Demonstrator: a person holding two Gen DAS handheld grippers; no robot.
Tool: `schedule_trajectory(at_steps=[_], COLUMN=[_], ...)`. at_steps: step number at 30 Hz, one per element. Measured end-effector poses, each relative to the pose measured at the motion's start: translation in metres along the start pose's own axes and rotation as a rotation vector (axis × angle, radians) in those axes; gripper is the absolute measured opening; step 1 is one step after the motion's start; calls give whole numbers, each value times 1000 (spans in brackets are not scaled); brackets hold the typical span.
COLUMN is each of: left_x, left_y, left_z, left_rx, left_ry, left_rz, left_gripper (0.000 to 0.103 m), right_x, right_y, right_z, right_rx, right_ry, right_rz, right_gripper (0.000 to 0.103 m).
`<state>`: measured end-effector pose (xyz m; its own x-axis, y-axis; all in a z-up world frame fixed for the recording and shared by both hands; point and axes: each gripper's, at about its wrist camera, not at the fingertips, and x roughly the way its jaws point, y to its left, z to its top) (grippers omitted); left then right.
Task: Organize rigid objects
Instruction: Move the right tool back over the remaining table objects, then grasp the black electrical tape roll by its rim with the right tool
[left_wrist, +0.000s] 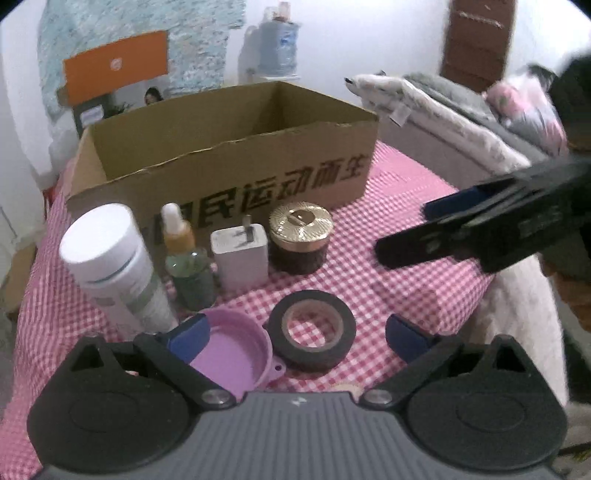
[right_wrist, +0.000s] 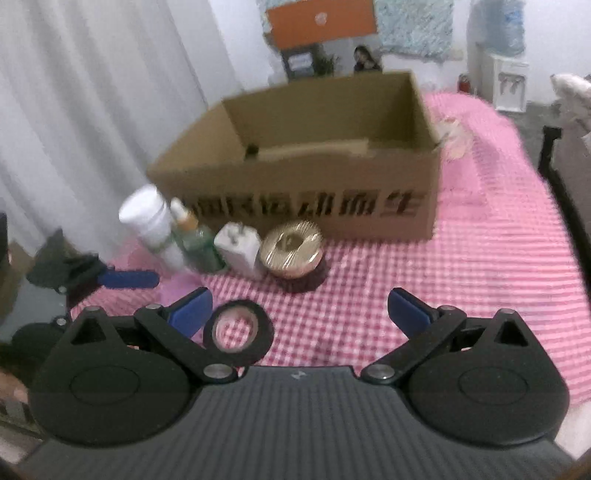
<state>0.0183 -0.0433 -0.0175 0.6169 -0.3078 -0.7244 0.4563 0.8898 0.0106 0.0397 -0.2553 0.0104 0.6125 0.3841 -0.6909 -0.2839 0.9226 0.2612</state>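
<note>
While both jaws stand wide apart and nothing is held, the left gripper (left_wrist: 295, 334) is poised over a black tape roll (left_wrist: 311, 330) and the right gripper (right_wrist: 300, 314) over the pink checked cloth (right_wrist: 461, 280). Bottles, a white charger (left_wrist: 240, 258) and a gold-lidded jar (left_wrist: 300, 240) are lined up before the open cardboard box (left_wrist: 229, 158). White curtains (right_wrist: 92, 103) are seen behind.
</note>
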Motion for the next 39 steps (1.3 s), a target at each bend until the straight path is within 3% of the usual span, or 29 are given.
schedule_trajectory(at_steps=[3,6,8,10,17,23,33,39], left_x=[9,18,25,32,42,50,68,71], left_y=[-14,-25,-29,-31,-36,-44,-51,-49], left_z=[-4,-6,-6,-5,-1,5,16,17], left_rx=[113,197,220,222,247,264,275,255], left_ry=[2,12,24,41,48,50,65,62], left_rz=[71,96,88,77,52,34,-11,-28], left_gripper=[94,84,78,73,64,64,71,67], right_x=[23,40,50,59,74,74,62,64], right_y=[7,15,19,22,28,27,-4,-5], right_z=[-3,-5,-5,-5,-6,-3,-4,-7], right_rx=[-29,-91,-115,-134,-205,-238,-152,-148], right_ry=[55,94,127,155,213,217,196,180], right_rz=[15,-10,-1,12,52,44,5,25], right_gripper=[96,75,59,52,35,31,31,18])
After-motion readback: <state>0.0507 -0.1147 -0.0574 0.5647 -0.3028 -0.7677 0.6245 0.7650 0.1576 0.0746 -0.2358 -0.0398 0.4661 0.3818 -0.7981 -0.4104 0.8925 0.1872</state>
